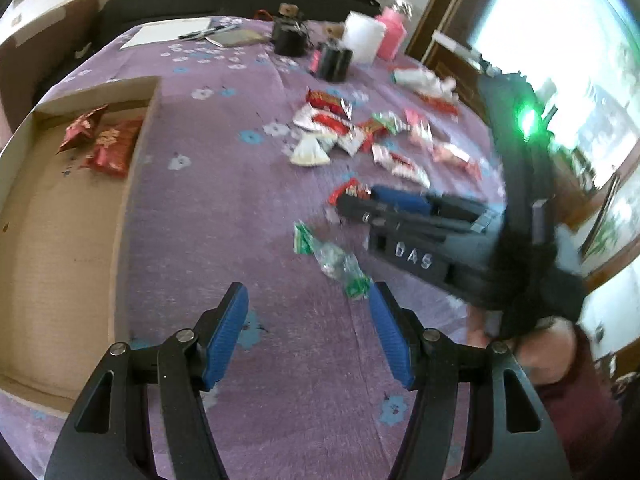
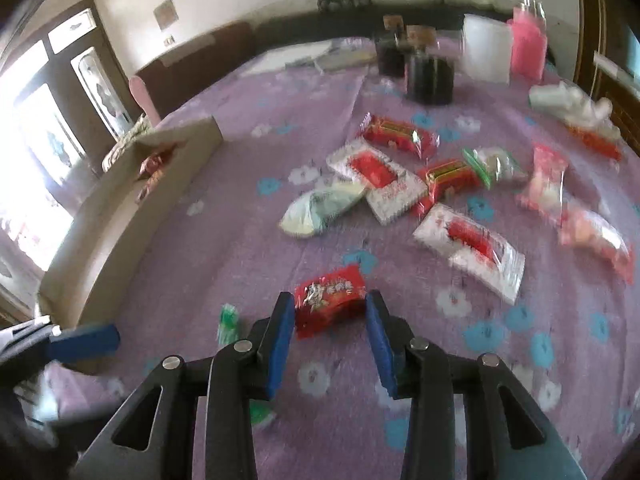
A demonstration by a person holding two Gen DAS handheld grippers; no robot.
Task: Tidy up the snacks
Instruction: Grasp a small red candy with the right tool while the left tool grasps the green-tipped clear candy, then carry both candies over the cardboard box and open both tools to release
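- The red snack packet (image 2: 330,304) lay on the purple tablecloth (image 2: 240,248) in the lower middle of the right wrist view, right between the blue pads (image 2: 280,344) of our right gripper (image 2: 329,334).
- We judged it light, soft and crinkly, a puffed foil wrapper that would dent and might slide on the cloth; taking it across its short width at the middle looked safer than pinching a sealed end.
- The right jaws stood wide apart, one pad at each side of the packet; motion blur kept us from telling whether either pad touched the wrapper, and nothing was clamped yet.
- In the left wrist view a green-and-clear packet (image 1: 332,260) lay just beyond our left gripper (image 1: 308,304), toward the right pad (image 1: 386,332). It looked equally flimsy, with twisted ends that would offer poor hold.
- The left jaws were spread wide and held nothing.
- More packets (image 2: 400,184) lay scattered above and to the right of the red one, several overlapping.
- The cardboard box (image 1: 64,216) sat at the left of the left wrist view, with two red packets (image 1: 104,140) in its far corner; we took it for the likely destination.
- Dark jars (image 2: 424,76) and a pink container (image 2: 528,48) stood at the top of the frame, well apart from our work.
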